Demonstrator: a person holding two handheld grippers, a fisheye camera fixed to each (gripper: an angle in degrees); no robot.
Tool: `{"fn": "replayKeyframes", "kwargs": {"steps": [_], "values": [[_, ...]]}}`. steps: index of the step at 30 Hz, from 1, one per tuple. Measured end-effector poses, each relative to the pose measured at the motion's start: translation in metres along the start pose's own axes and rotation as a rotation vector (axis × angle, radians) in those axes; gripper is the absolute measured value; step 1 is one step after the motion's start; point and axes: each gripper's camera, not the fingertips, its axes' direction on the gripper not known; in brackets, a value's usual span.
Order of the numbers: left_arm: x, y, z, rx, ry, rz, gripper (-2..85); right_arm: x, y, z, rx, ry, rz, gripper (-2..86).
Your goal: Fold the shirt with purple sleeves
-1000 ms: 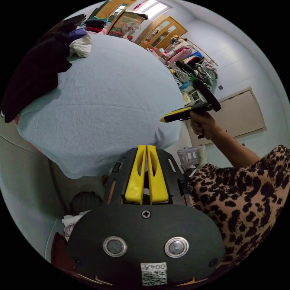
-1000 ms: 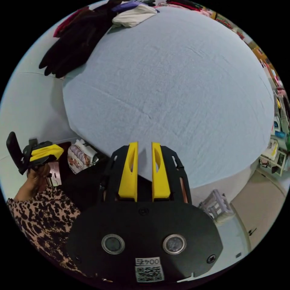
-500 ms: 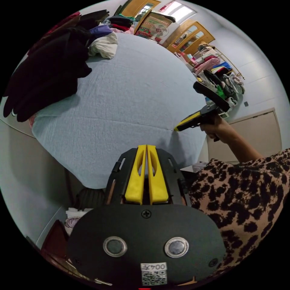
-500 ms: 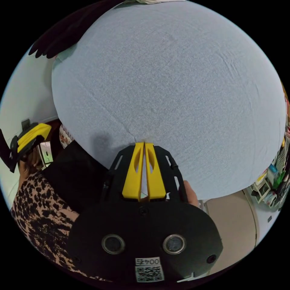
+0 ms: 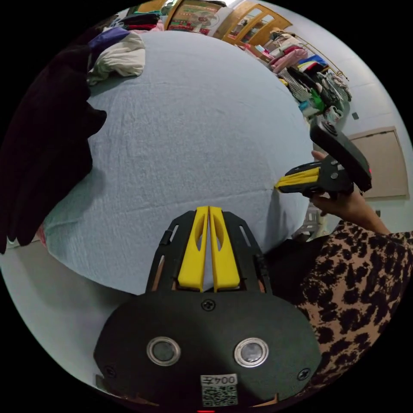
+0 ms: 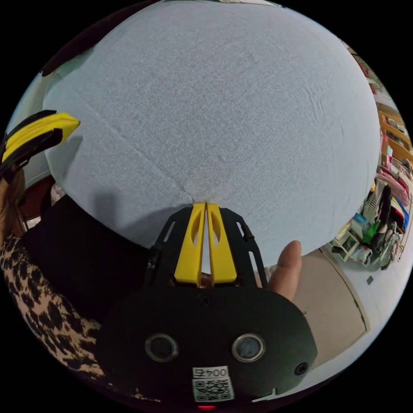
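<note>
While both hand-held grippers pinch it, light-blue sheet [image 6: 223, 107] lies spread.

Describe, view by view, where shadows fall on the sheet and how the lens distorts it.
Left gripper view: the right gripper casts a soft shadow on the sheet, which bulges dome-like. Right gripper view: a faint dark patch lies left of the jaws; the sheet's edge curves strongly.
</note>
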Motion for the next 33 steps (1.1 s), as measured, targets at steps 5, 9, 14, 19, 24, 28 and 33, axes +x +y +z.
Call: {"fn": "replayKeyframes", "kwargs": {"steps": [5, 9, 14, 19, 24, 28, 33], "values": [[-0.01, -0.021, 0.004, -0.138, -0.014, 0.092, 0.2, -0.041, 0.022, -0.011, 0.03, 0.252, -0.069, -0.7], [-0.012, -0.033, -0.01, -0.144, -0.02, 0.175, 0.2, -0.079, 0.045, -0.002, 0.059, 0.522, -0.16, -0.7], [-0.036, -0.042, -0.025, -0.135, 0.086, 0.131, 0.2, -0.035, 0.048, -0.028, 0.041, 0.252, -0.045, -0.7], [-0.046, -0.051, -0.042, -0.135, 0.099, 0.128, 0.3, 0.019, 0.059, -0.035, 0.026, -0.036, -0.023, -0.7], [-0.047, -0.06, -0.059, -0.136, 0.082, 0.143, 0.7, 0.046, 0.078, -0.029, 0.071, -0.177, 0.035, -0.8], [-0.056, -0.085, -0.102, 0.014, 0.137, 0.105, 2.5, 0.064, 0.106, -0.016, 0.176, -0.295, 0.129, -0.8], [-0.092, -0.146, -0.152, 0.18, 0.234, -0.035, 12.2, 0.066, 0.128, -0.003, 0.254, -0.344, 0.205, -0.9]]}}
